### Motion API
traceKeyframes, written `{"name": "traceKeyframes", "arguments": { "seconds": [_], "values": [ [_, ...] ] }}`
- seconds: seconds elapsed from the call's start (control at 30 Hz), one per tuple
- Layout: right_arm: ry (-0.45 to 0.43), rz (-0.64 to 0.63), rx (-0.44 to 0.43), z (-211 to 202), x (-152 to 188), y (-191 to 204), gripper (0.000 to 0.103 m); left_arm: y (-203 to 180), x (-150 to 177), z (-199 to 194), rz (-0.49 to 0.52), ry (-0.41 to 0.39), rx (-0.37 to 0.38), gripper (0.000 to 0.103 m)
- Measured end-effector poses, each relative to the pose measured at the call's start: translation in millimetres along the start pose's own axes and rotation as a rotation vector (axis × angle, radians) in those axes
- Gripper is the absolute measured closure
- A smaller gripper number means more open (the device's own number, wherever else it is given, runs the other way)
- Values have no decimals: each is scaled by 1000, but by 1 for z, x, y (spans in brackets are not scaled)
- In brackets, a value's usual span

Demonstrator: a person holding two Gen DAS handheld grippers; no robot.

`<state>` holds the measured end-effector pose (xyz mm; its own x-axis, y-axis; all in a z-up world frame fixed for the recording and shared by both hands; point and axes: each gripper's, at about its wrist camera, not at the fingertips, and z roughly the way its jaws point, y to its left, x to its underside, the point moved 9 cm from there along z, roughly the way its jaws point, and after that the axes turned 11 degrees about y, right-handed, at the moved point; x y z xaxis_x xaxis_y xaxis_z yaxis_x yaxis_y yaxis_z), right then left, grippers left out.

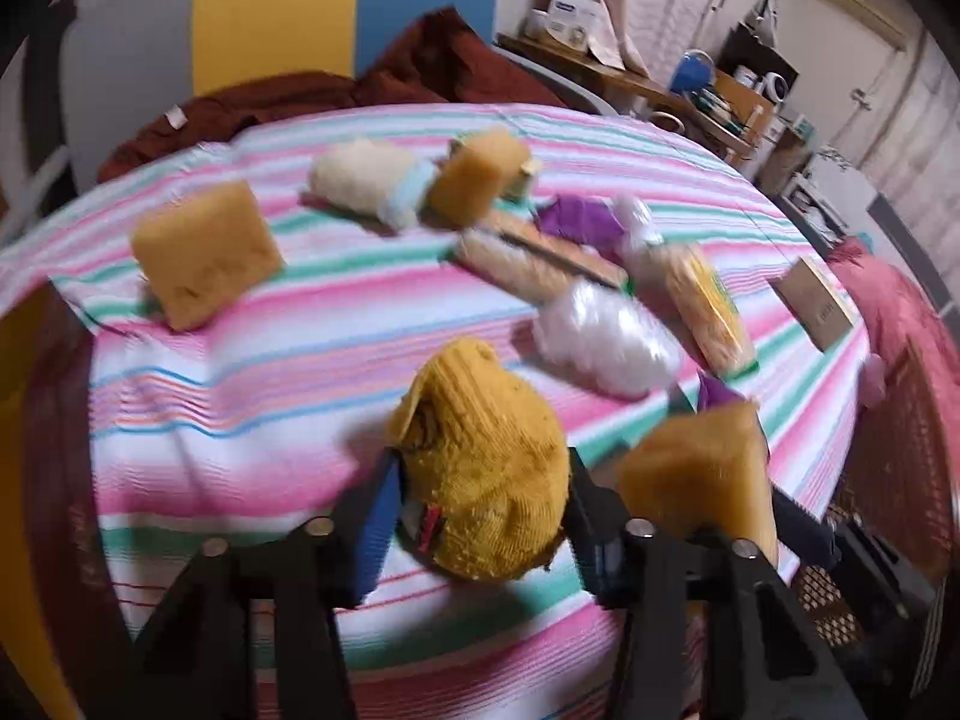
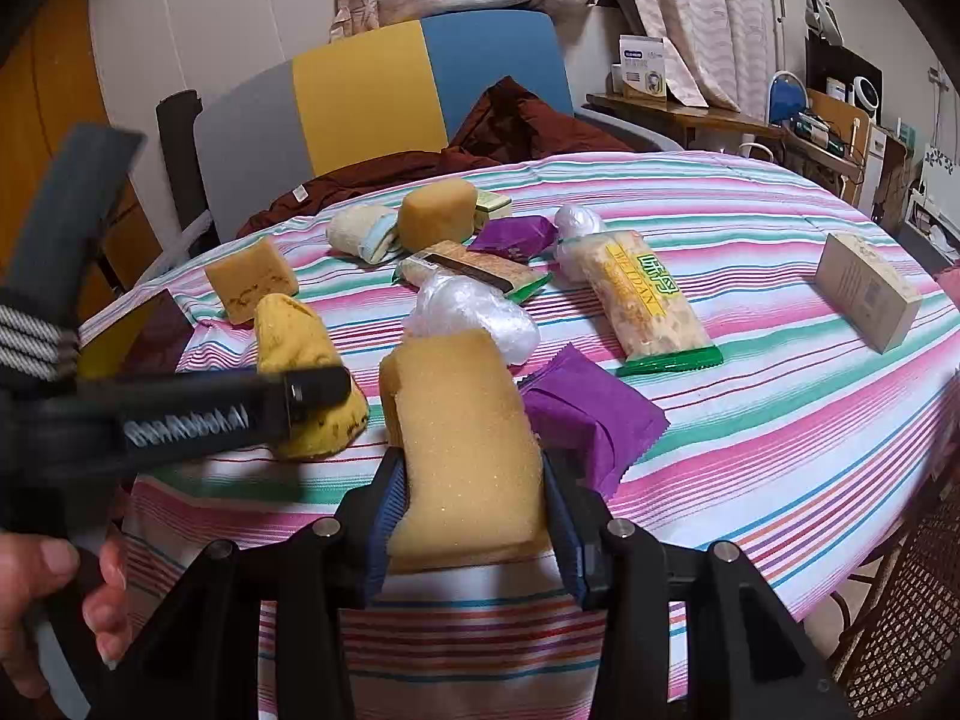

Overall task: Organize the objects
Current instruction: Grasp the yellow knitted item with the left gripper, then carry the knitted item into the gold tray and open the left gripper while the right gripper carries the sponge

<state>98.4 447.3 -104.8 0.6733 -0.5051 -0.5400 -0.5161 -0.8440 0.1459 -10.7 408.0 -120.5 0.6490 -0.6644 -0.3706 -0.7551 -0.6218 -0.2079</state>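
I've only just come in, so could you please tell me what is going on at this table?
A person is tidying things on a striped tablecloth with a gripper in each hand. The right gripper is clamped on a yellow sponge. The left gripper is closed around a mustard knitted cloth near the table's edge. Two more sponges, snack packets, purple wrappers, plastic bags and a cardboard box lie spread across the table.

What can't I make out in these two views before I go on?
- Left wrist view: the far items are motion-blurred, no labels readable.
- Right wrist view: the left gripper covers part of the yellow knitted cloth.
- Right wrist view: the held sponge hides the table edge below it.
- Cardboard box print: too small.
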Motion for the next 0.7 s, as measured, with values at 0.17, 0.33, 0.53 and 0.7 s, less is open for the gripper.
{"name": "traceKeyframes", "arguments": {
  "seconds": [0.17, 0.33, 0.53, 0.7],
  "values": [
    [-4, -7, 6, 1, 0, 1, 59, 4, 9, -11, -2, -30, 45, 66],
    [-13, -16, 24, 1, 1, 3, 59, 15, 19, -48, -13, -93, 87, 66],
    [-14, -17, 44, 3, 0, 5, 59, 48, 41, -110, -51, -208, 104, 66],
    [-7, -18, 71, 5, -2, 6, 59, 117, 75, -147, -194, -261, 50, 66]
  ]
}}
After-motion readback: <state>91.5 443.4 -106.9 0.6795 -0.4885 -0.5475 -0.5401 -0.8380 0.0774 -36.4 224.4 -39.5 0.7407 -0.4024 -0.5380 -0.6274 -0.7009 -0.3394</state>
